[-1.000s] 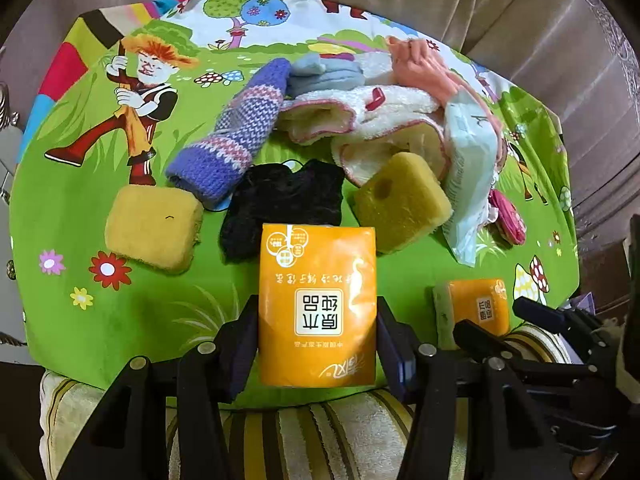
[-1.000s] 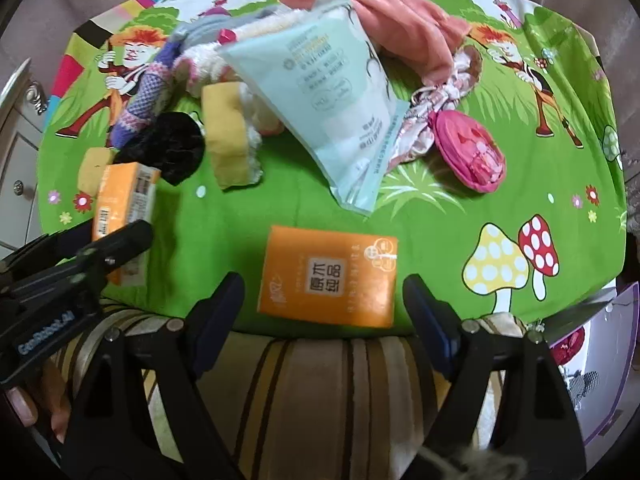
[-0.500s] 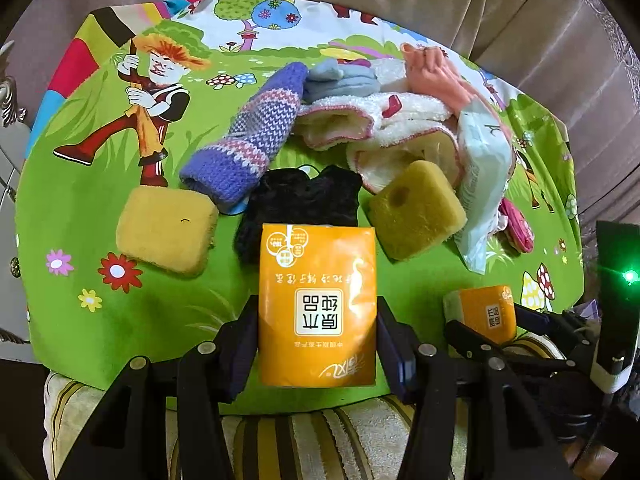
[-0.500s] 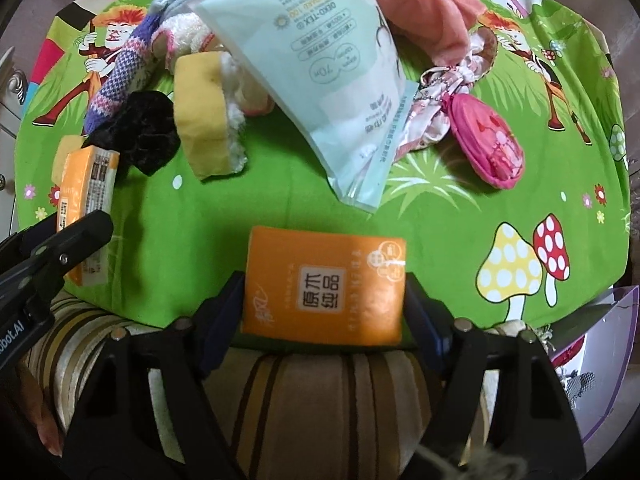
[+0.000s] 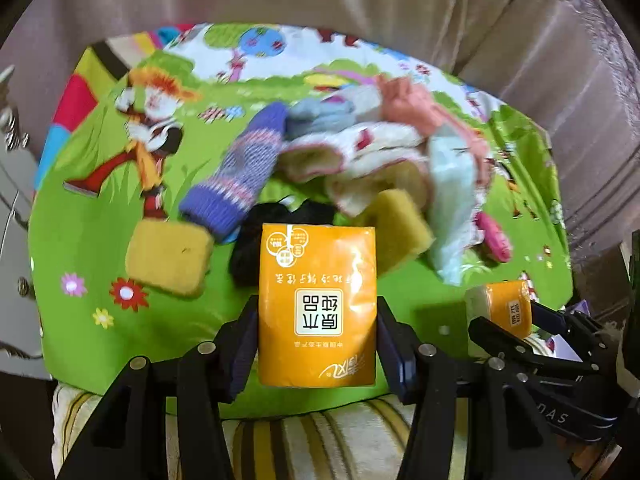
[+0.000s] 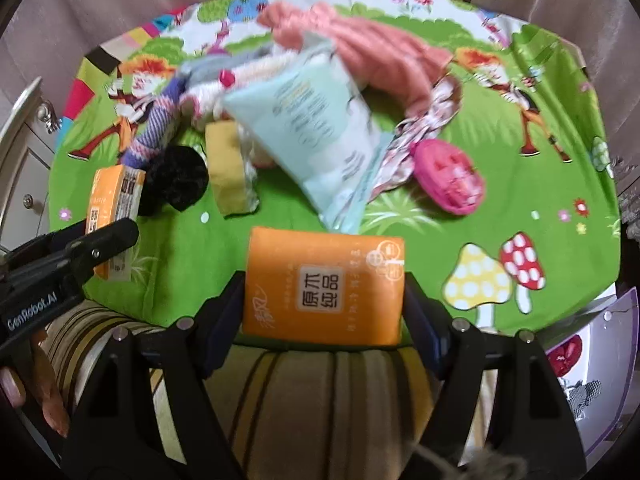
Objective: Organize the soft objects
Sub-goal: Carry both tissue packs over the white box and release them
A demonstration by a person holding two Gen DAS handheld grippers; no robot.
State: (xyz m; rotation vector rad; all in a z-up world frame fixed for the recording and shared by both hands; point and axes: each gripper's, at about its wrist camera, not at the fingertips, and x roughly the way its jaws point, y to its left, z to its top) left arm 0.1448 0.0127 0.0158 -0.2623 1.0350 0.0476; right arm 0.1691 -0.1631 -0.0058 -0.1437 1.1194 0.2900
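— Starting with the held items: what does each gripper carry?

— The left gripper (image 5: 318,338) clamps an orange tissue pack (image 5: 318,308) upright between its pads, label upside down to its camera. The right gripper (image 6: 324,308) grips a second orange tissue pack (image 6: 324,286) laid crosswise, a pad pressed against each short end. Both packs sit over the near edge of the cartoon-print cloth (image 5: 80,216), above a striped cushion (image 6: 312,400).

— Fingers firm on both?

— Both clenched on their packs; no gap shows at the pads.

— What surrounds them?

— Just behind the left pack lies a black knit item (image 5: 250,252), partly hidden. To its left rests a yellow sponge (image 5: 168,258); to its right a second yellow sponge (image 5: 400,228), tilted against a white fleece piece (image 5: 360,156). A purple patterned mitten (image 5: 236,176) runs diagonally between them and touches the first sponge. A pale blue wipes packet (image 6: 316,136) leans over the heap, with a pink knit garment (image 6: 376,56) behind it and a pink pouch (image 6: 450,178) beside it.

— Anything else?

— A person's fingers (image 6: 44,396) show at the lower left of the right wrist view, under the left gripper. Both views are blurred.
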